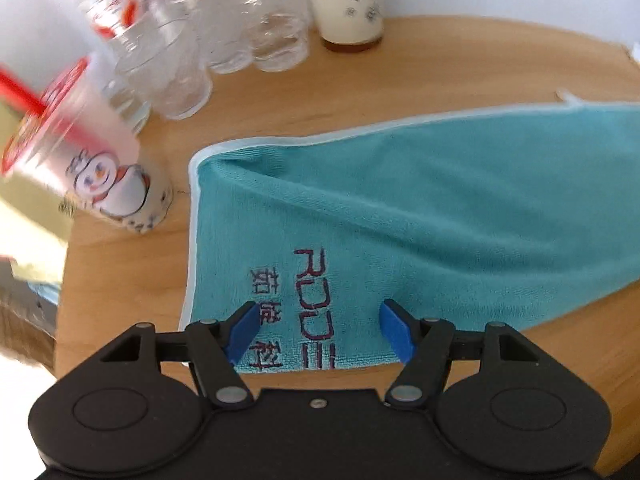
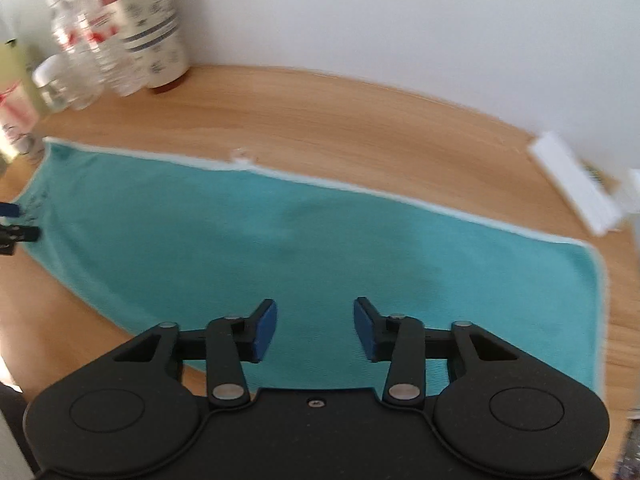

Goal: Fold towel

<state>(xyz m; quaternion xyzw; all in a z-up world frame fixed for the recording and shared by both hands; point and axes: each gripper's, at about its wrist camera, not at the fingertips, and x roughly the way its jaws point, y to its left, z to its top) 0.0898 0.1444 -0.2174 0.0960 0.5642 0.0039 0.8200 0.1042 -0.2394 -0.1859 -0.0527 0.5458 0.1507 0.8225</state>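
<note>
On the wooden counter (image 2: 320, 108) lay the teal towel (image 2: 304, 248), spread long and mostly flat, both grippers released above its near edge.

The left gripper (image 1: 316, 332) hung with jaws apart over the lettered end at the towel's nine o'clock, and the right gripper (image 2: 315, 330) stood likewise spread over the plain stretch toward three o'clock, neither holding anything. The cloth looked light, soft and limp, a plush weave with a pale bound hem; I judged it would sag and drag rather than keep shape, so the near corners by the hem seemed the places to pinch. A cartoon cup (image 1: 100, 168), clear bottles (image 1: 188, 40) and a lidded tub (image 1: 348, 4) crowded the counter's ten to twelve o'clock, near the towel's far corner.
</note>
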